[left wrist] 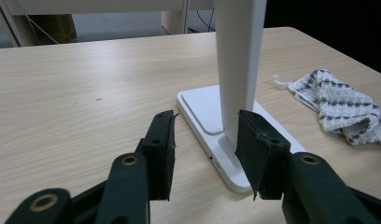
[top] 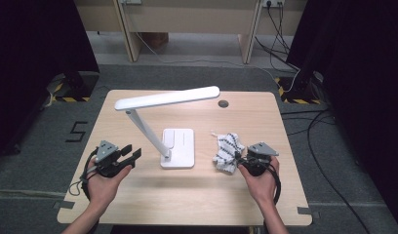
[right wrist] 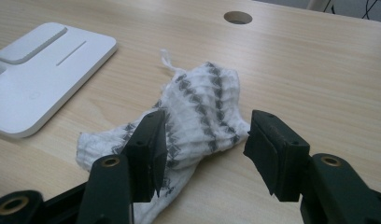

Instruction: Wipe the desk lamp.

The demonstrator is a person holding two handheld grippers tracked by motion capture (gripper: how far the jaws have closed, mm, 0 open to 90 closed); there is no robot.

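A white desk lamp stands mid-table on its flat base [top: 180,146], its stem leaning left and its long head [top: 168,97] lying level above. My left gripper [top: 132,155] hovers left of the base, open and holding nothing. In the left gripper view the jaws [left wrist: 205,140] frame the foot of the stem [left wrist: 239,56]. A crumpled white cloth with dark stripes [top: 227,148] lies right of the base. My right gripper [top: 242,161] is at the cloth's near right edge, open. In the right gripper view the cloth [right wrist: 202,98] lies between and under the spread jaws, and the pads do not press it.
The table [top: 197,195] is light wood with a round cable hole [top: 223,103] near the back edge. Black curtains hang at both sides. Cables [top: 309,126] trail over the floor at the right, and a wooden bench frame stands behind.
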